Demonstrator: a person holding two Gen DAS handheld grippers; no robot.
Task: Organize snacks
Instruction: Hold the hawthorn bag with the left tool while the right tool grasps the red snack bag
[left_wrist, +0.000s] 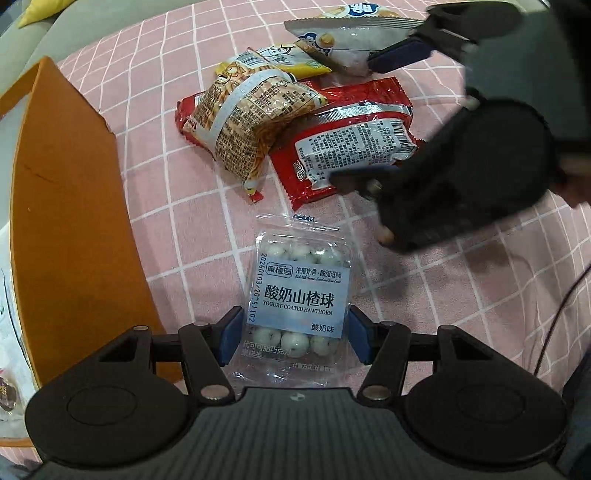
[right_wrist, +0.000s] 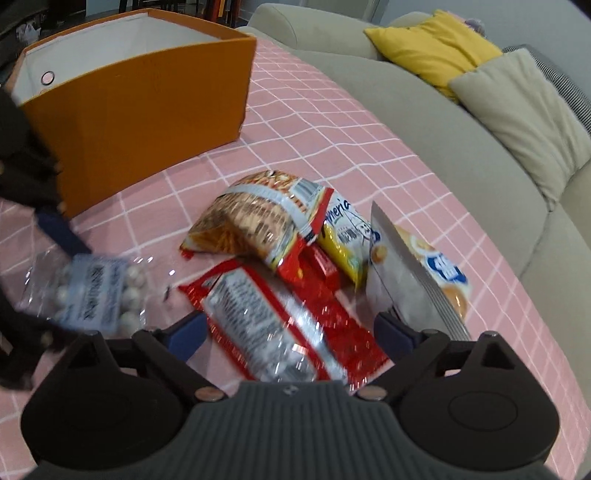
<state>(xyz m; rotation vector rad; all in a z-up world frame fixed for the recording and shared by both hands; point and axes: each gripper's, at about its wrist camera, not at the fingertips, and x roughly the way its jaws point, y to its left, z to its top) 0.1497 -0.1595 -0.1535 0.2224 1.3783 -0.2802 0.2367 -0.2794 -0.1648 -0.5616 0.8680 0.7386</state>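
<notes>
While motion blur smears the right gripper (right_wrist: 290, 325), its spread fingers seemingly straddle the red foil snack packet (right_wrist: 280, 325); only the left wrist view clearly shows the left gripper (left_wrist: 291, 338), open around the clear plastic hawthorn-ball box (left_wrist: 299, 295) on the pink checked cloth (left_wrist: 461, 306).

The work surface before me is covered by a pink tablecloth (right_wrist: 314, 122) with a white grid pattern; it lies flat, with slight creasing visible near my side in the left view (left_wrist: 461, 280). Beyond the far edge of the cloth stands a beige sofa (right_wrist: 424, 122), close against the table. On its seat rests a yellow cushion (right_wrist: 432, 46), tilted, with a beige cushion (right_wrist: 517, 110) just beside and partly overlapping it. A striped fabric item (right_wrist: 561, 74) shows behind the beige cushion; I cannot tell what it is. A thin dark cable (left_wrist: 565, 306) crosses the cloth at my right.
</notes>
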